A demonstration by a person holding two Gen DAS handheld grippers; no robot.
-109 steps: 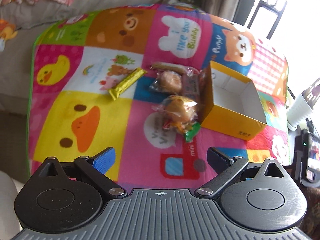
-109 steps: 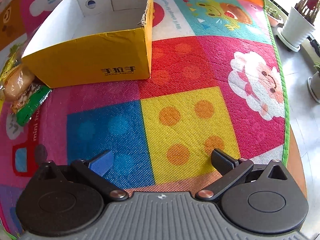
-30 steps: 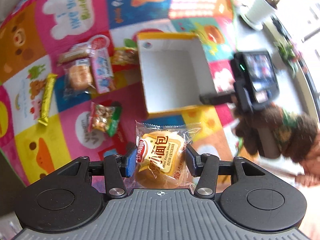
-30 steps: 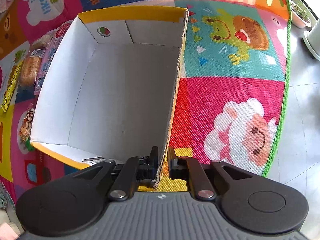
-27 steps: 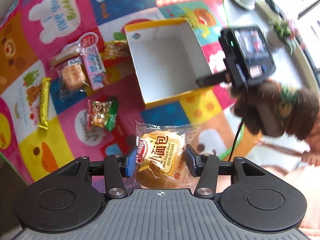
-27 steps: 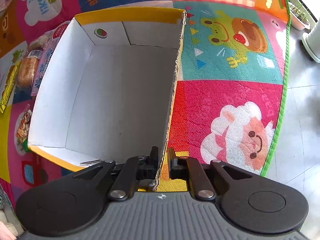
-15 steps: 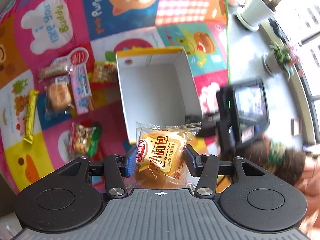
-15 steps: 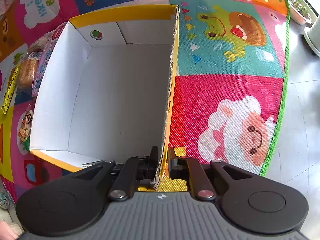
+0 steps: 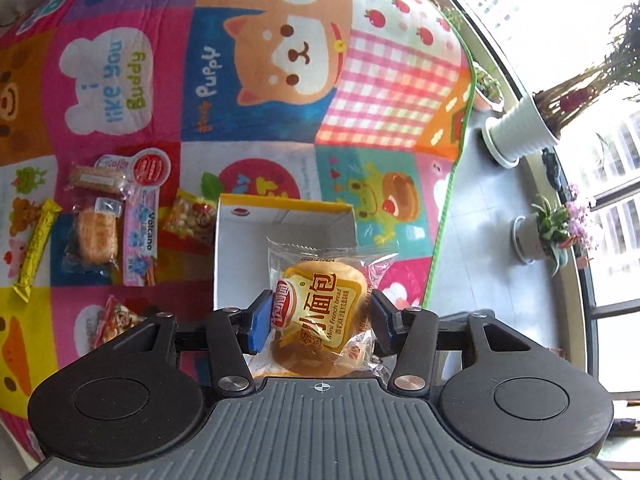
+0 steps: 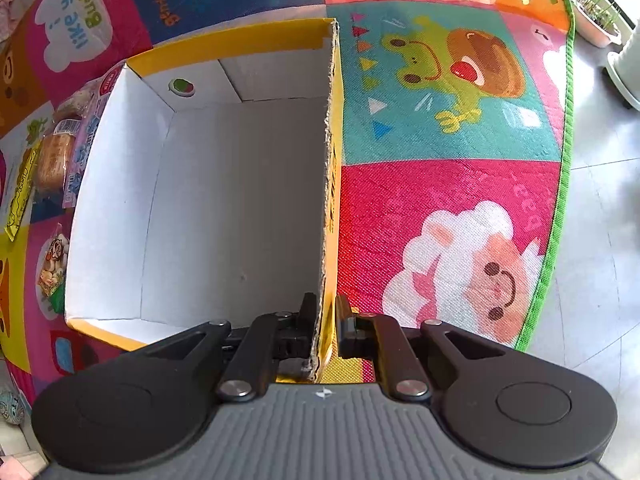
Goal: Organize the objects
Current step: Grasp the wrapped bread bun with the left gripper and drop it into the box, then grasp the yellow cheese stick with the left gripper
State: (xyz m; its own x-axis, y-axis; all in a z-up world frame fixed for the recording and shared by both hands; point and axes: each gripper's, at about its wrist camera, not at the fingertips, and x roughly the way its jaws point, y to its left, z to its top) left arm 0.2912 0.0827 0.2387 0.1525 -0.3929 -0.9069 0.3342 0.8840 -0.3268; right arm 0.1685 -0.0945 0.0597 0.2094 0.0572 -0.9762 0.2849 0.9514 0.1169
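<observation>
L gripper [image 9: 318, 322] clamped on wrapped mini bread [image 9: 320, 316], lower centre of left-wrist view, held above yellow box [image 9: 280, 204] w/ white inside. R gripper [image 10: 325, 328] pinched tight on box's right wall, bottom centre of right-wrist view. Other snack packs [image 9: 96, 236] lie on play mat [image 9: 392, 92], left of box.

Cartoon patchwork mat [image 9: 360, 92] w/ green edge, on grey tile floor [image 9: 480, 216]. White ribbed planter [image 9: 516, 132] + small flower pot [image 9: 536, 240] by bright window [image 9: 560, 12].
</observation>
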